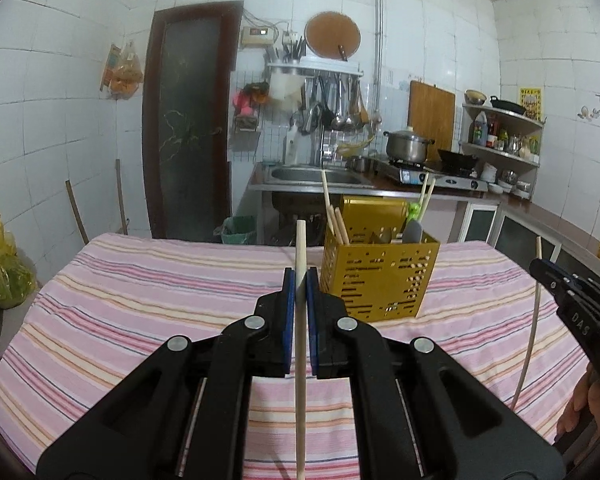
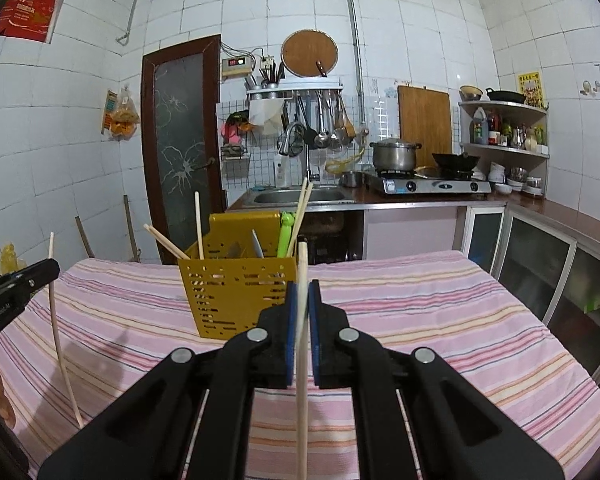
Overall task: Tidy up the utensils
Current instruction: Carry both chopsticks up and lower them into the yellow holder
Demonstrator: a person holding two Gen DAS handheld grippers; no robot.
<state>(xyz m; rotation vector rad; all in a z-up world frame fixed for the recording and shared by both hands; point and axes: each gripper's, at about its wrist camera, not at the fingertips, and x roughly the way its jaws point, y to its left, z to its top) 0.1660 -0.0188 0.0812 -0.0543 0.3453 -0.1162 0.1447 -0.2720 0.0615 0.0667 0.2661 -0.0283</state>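
The left claw [image 1: 299, 280] is closed on one pale wooden chopstick [image 1: 300, 360], held upright between its blue pads. The right claw [image 2: 303, 292] grips a second chopstick [image 2: 302, 360] the same way. Beyond them, on the striped tabletop [image 2: 420, 320], stands a yellow perforated holder [image 2: 228, 296]. In it are several chopsticks [image 2: 198, 220], a green utensil [image 2: 285, 232] and a grey one [image 2: 258, 246].

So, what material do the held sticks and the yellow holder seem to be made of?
The chopstick shut in the left gripper and the chopstick in the right gripper look like pale, matte, unpainted wood or bamboo. The utensil holder is probably painted metal or plastic: smooth yellow walls with punched slots.
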